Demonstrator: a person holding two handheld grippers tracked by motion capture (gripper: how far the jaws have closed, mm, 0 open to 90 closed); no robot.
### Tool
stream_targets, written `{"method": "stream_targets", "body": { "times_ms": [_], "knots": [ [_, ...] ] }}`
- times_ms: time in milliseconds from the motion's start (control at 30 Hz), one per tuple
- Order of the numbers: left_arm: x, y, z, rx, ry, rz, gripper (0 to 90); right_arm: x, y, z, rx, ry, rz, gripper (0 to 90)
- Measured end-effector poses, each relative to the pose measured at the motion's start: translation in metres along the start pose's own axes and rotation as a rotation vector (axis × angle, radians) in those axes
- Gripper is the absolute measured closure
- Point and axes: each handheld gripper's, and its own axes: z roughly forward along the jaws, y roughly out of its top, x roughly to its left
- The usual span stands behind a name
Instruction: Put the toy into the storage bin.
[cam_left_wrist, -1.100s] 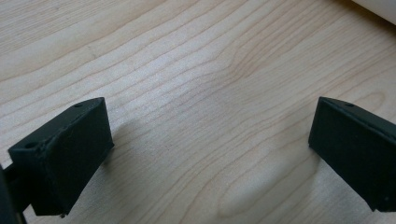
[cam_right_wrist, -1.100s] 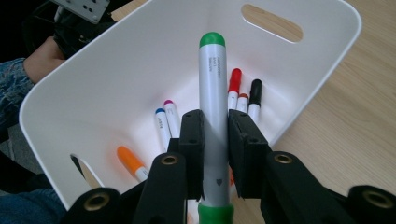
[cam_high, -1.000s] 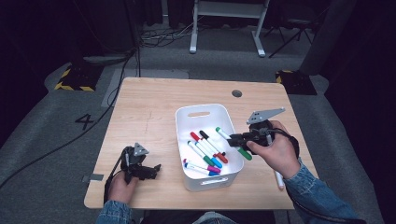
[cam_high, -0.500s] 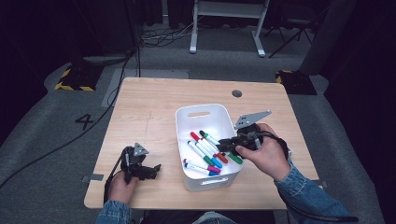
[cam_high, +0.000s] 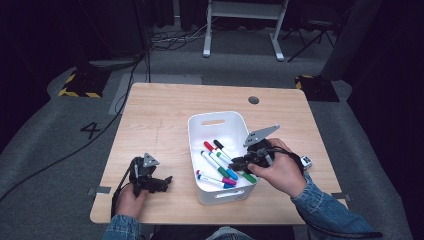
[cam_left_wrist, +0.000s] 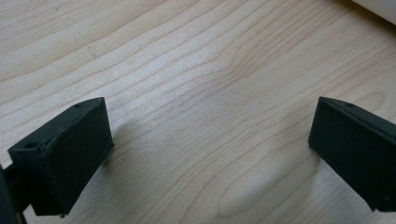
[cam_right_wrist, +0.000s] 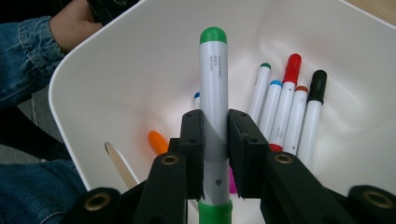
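Green-capped marker (cam_right_wrist: 214, 100): clamped crosswise at mid-barrel between the jaws of the right gripper (cam_high: 240, 163), held above the interior of the white bin (cam_high: 196, 131), not yet released. Green cap at each visible end, grey-white barrel with small print.

White bin: standing right of centre on the tabletop (cam_high: 160, 110), nearer the near edge than the far one. Contents, as far as legible: markers capped red (cam_right_wrist: 293, 67), black (cam_right_wrist: 318, 85), blue, green, brown, orange (cam_right_wrist: 157, 141), plus a magenta end under the jaws; lying loose on the bottom, mostly side by side.

Right gripper: over the bin's right rim, jaws closed on the marker, grey plate on top.

Left gripper (cam_high: 159, 183): resting near the near-left corner of the tabletop, well apart from the bin, jaws spread wide (cam_left_wrist: 205, 154), nothing between them but bare wood.

One more small item (cam_high: 306, 161) on the tabletop beside the right hand, too small to identify.

Progress, by judgement: collection of markers into the bin well advanced; current marker awaiting release; possibly that last item still to gather.
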Motion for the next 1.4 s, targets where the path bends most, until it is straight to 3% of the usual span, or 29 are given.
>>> {"method": "stream_targets", "body": {
  "times_ms": [33, 367, 467, 733, 800, 833, 900, 933, 1100, 1400],
  "knots": [
    [0.000, 0.000, 0.000, 0.000, -0.001, 0.000, 0.0, -0.001, 0.000, 0.002, 0.007, 0.001, -0.018, 77.2],
    [0.000, 0.000, 0.000, 0.000, 0.001, 0.001, 0.0, 0.002, 0.002, 0.018, 0.093, -0.002, -0.030, 77.2],
    [0.000, 0.000, 0.000, 0.001, 0.000, 0.000, 0.0, -0.001, 0.002, 0.025, 0.098, -0.001, -0.071, 77.1],
    [0.000, 0.000, 0.000, 0.000, 0.000, 0.000, 0.0, 0.001, 0.005, 0.034, 0.162, 0.006, -0.101, 73.9],
    [0.000, 0.000, 0.000, 0.000, 0.000, 0.001, 0.0, 0.000, 0.004, 0.039, 0.134, -0.004, -0.122, 48.6],
    [0.000, 0.000, 0.000, 0.001, 0.000, 0.000, 0.0, 0.000, 0.004, 0.040, 0.113, -0.008, -0.125, 44.4],
    [0.000, 0.000, 0.000, 0.000, 0.001, 0.000, 0.0, 0.003, 0.004, 0.037, 0.089, -0.011, -0.078, 37.9],
    [0.000, 0.000, 0.000, 0.000, 0.001, 0.001, 0.0, 0.002, 0.005, 0.035, 0.059, -0.009, -0.086, 35.9],
    [0.000, 0.000, 0.000, 0.000, 0.002, 0.001, 0.0, -0.003, 0.008, 0.017, -0.024, -0.036, -0.077, 36.4],
    [0.000, 0.000, 0.000, 0.000, 0.002, 0.001, 0.0, -0.026, 0.001, -0.016, -0.091, -0.081, 0.000, 37.2]
  ]
}}
